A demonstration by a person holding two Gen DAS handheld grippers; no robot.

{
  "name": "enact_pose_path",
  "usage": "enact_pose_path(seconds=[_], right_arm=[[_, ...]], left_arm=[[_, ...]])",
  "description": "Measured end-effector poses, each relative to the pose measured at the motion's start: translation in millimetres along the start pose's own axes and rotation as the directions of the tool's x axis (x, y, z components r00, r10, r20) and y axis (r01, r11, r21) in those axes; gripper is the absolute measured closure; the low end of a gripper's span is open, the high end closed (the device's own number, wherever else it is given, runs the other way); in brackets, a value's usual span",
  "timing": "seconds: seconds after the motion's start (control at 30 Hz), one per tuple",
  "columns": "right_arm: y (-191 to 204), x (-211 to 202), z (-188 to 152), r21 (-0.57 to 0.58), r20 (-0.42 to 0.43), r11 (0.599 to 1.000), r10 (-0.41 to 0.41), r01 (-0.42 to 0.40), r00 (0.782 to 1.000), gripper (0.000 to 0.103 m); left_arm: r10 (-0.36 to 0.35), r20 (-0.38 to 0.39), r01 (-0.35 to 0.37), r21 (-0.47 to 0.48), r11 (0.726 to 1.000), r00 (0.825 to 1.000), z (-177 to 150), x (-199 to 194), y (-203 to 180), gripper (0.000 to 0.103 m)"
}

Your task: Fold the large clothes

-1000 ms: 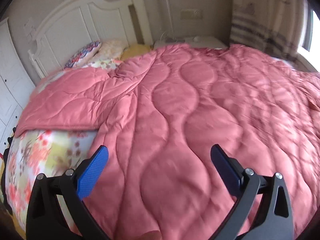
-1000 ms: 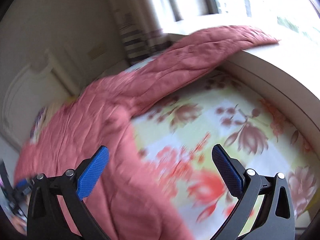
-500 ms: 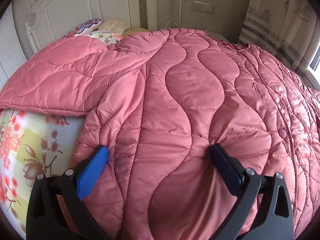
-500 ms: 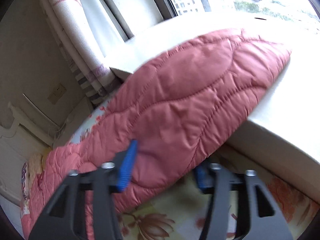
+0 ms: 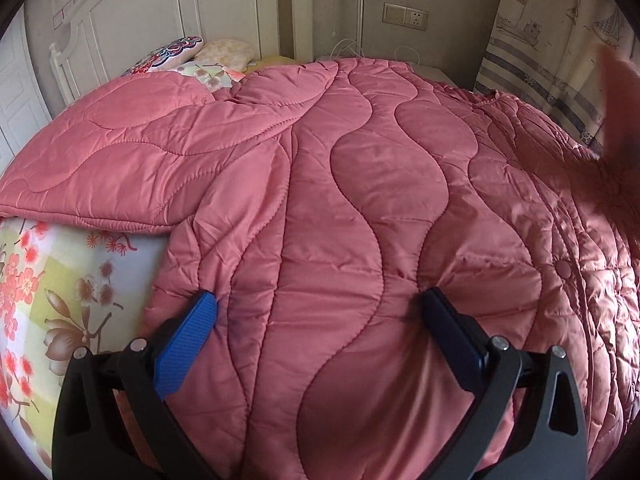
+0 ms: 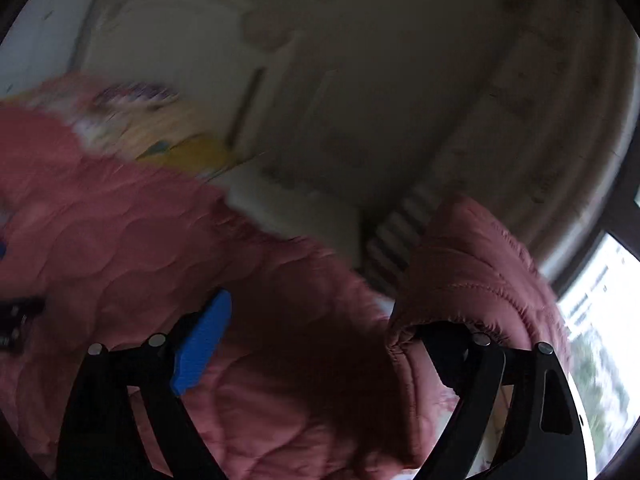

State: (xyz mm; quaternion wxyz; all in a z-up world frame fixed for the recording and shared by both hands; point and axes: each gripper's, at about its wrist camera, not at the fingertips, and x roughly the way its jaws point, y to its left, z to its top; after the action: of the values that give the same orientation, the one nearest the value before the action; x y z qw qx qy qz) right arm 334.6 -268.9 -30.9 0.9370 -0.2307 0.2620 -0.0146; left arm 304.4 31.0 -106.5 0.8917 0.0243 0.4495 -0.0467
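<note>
Floral sheet [image 5: 60, 292]: bare at the bed's left edge, beside the garment's hem.
Left gripper [image 5: 320, 312]: jaws wide apart, released, both pads pressed down on the pink quilted coat [image 5: 360, 208] near its lower edge, grasping nothing.
Coat position: spread across most of the bed, one sleeve [image 5: 120, 168] lying out toward the left edge.
Pillows [image 5: 188, 56]: at the headboard [image 5: 132, 4] end.
Right gripper [image 6: 316, 320]: jaws opening; a fold of the coat [image 6: 472, 264] draped over its right finger, not pinched. View blurred.

Left gripper [image 5: 318, 316] fingers [image 5: 188, 344] spread, pressing into pink quilted coat [image 5: 360, 184].
</note>
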Motion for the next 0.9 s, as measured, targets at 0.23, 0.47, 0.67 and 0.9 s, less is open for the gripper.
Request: enact_pose_path(seconds=[0.23, 0.47, 0.67, 0.9], right_arm=[[51, 19, -42, -0.128, -0.160, 0.983, 0.107, -0.129, 0.981, 0.022], [-66, 19, -85, 0.325, -0.180, 0.945, 0.088, -0.026, 0.980, 0.018], [-133, 58, -145, 0.650, -0.267, 0.760, 0.206, 0.018, 0.942, 0.018], [-134, 63, -148, 0.662, -0.222, 0.749, 0.221, -0.019, 0.950, 0.018]], left_arm=[[-0.002, 0.000, 0.002, -0.001, 1.000, 1.000, 0, 0, 1, 0.002], [-0.002, 0.000, 0.002, -0.002, 1.000, 1.000, -1, 0, 1, 0.002], [-0.132, 0.027, 0.133, -0.073, 0.988, 0.991, 20, -20, -2, 0.002], [-0.032, 0.108, 0.026, 0.058, 0.998, 0.994, 88, -6, -75, 0.002]])
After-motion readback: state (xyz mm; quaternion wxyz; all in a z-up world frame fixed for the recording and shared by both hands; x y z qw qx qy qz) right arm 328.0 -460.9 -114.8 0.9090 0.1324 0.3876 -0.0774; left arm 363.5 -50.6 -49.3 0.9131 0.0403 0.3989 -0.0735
